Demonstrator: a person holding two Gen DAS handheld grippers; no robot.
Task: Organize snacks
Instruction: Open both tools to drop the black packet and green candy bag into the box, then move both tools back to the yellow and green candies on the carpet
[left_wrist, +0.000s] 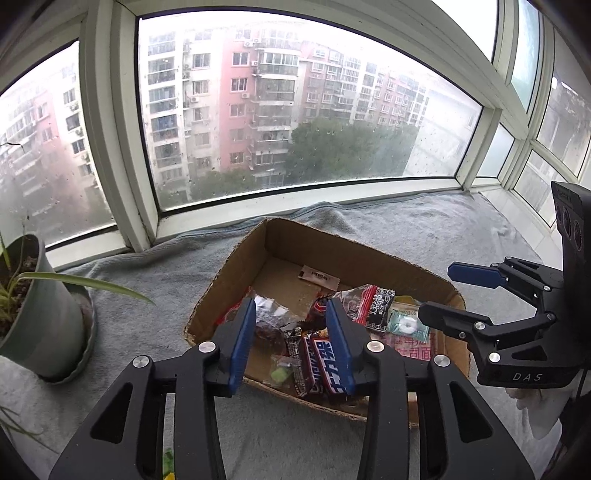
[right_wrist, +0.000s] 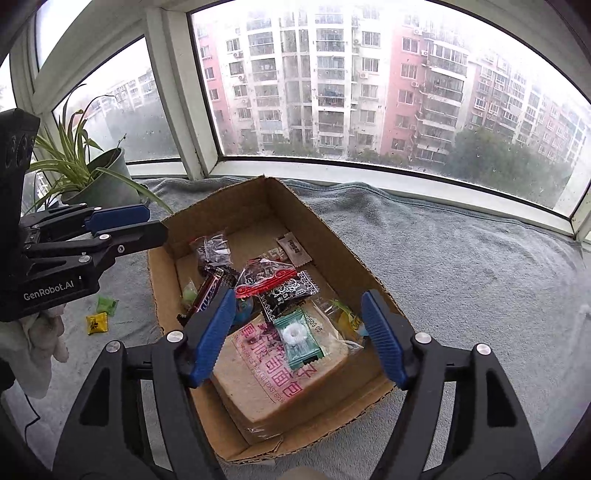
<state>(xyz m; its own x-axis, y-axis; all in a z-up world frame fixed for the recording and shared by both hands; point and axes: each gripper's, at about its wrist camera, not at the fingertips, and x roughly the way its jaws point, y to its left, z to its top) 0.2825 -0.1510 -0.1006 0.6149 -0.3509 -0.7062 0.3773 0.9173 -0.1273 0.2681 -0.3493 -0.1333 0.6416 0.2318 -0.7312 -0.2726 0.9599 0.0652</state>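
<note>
Mostly, the snacks are already gathered in the shallow brown cardboard box (right_wrist: 258, 206) that sits mid-frame on the grey towel-like cloth (right_wrist: 461, 258) covering the window ledge. Inside it, in the right wrist view, a clear-wrapped slab of sliced toast bread with pink lettering (right_wrist: 280, 384) fills the near end, with a teal-wrapped ring candy (right_wrist: 297, 338) lying on top of it. Just above those lie a black-and-white patterned packet (right_wrist: 286, 293) and a clear bag with a red zip strip (right_wrist: 264, 277), a dark chocolate bar in a brown, blue and white wrapper (right_wrist: 207, 291) towards the left wall, and a small brown sachet (right_wrist: 293, 251) near the far end.

What looks left, judging from that view, are two loose sweets on the cloth at the left of the frame, outside the box: a small green-wrapped candy (right_wrist: 106, 305) and a small yellow-wrapped candy (right_wrist: 96, 323) just below it.

The right gripper (right_wrist: 299, 339) hovers over the near end of the box with its blue pads spread wide and nothing between them. The left gripper (left_wrist: 291, 339) hangs above the chocolate bar side with its jaws partly apart, also empty.

A grey-green potted spider plant (right_wrist: 107, 177) stands at the upper left, by the window (right_wrist: 369, 92).
</note>
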